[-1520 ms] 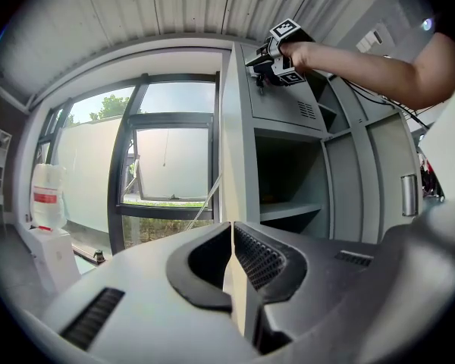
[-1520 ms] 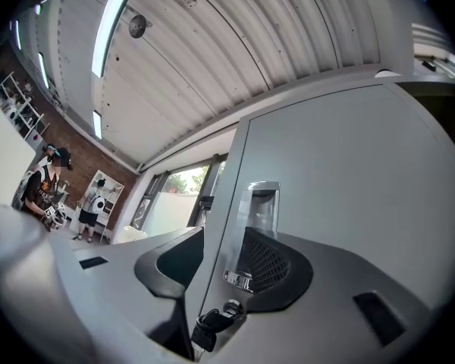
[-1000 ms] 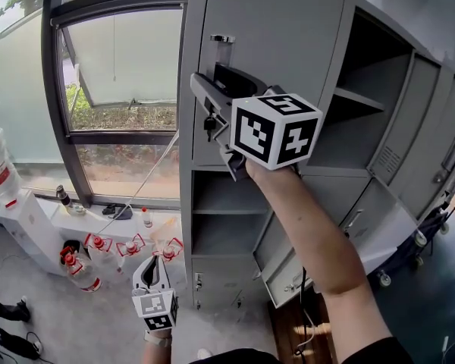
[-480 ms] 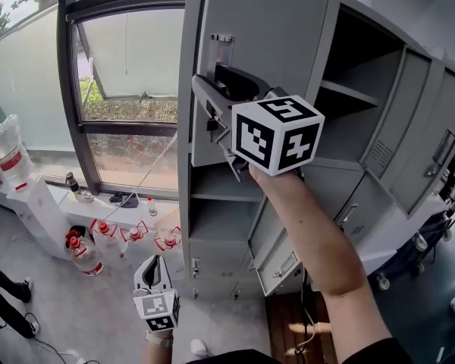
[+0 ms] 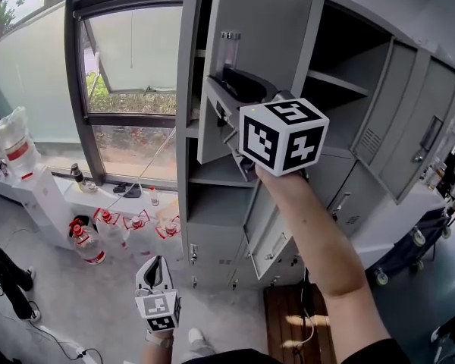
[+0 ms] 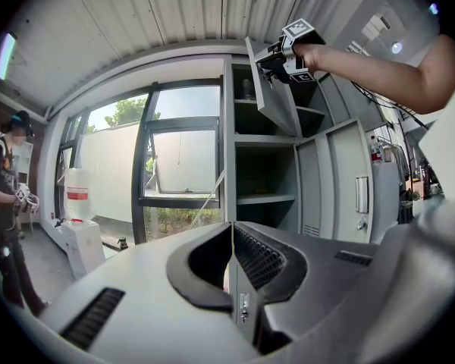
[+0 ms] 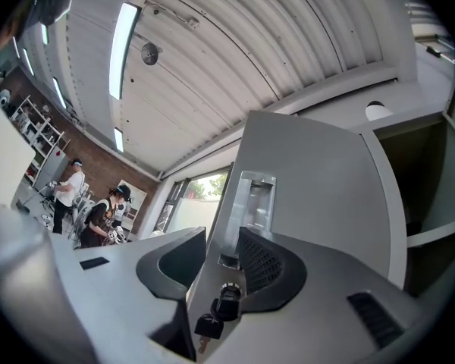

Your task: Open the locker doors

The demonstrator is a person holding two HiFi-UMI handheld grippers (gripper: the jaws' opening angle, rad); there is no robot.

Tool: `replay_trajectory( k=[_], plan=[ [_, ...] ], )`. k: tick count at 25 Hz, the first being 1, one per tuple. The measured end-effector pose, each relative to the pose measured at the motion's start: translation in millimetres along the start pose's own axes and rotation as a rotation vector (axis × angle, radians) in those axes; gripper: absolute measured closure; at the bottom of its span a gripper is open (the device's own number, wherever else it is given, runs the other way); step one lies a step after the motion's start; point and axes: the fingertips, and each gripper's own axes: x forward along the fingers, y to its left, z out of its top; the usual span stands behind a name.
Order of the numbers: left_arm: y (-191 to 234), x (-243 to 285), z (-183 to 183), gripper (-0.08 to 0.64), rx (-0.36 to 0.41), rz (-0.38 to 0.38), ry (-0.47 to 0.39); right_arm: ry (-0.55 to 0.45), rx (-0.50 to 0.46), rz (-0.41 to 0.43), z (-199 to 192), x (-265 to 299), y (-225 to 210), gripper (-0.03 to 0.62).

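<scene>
The right gripper [image 7: 221, 243], its jaws just narrowed, clamps the free edge of the grey metal upper locker door [image 5: 269, 29], beside the black key [image 7: 212, 326] hanging in its lock. Nearly flush a second ago, the door now swings clear of the tall grey locker bank [image 5: 184, 203] and is likely soon fully open. The left gripper [image 5: 154, 265] hangs low, jaws together, empty.

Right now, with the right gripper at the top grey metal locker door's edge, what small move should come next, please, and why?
Probably swing the grey metal locker door wider outward. The right gripper has just been closing its jaws on the door's edge, by the lock with black keys, and the door stands only partly open.
</scene>
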Motion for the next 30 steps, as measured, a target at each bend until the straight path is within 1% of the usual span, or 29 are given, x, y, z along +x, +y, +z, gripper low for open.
replay_trajectory(
  k=[3,9,10,14,18,23,27,30],
  plan=[
    [-8,-6,2,0.534,0.009,-0.012,-0.001,0.02,-0.028,-0.02,-5,-10,2,0.439],
    [-20,-14,5,0.534,0.013,-0.023,-0.006,0.044,-0.053,-0.025,-13,-15,12,0.445],
    [-20,-15,4,0.534,0.013,-0.023,-0.006,0.04,-0.054,-0.034,-13,-15,12,0.44],
    [-13,-18,3,0.534,0.01,-0.013,-0.003,0.031,-0.048,-0.066,-12,-6,5,0.385],
    [-3,-17,-1,0.534,0.006,0.0,0.008,0.053,-0.012,-0.045,-14,12,-4,0.377],
    [6,-8,-2,0.534,0.01,0.01,0.013,0.065,0.029,0.009,-19,32,-8,0.377],
    [13,-1,0,0.534,0.01,0.017,0.012,0.062,0.052,0.05,-19,42,-5,0.396],
    [15,4,1,0.534,0.012,0.023,0.008,0.061,0.067,0.065,-20,48,-6,0.4]
  ],
)
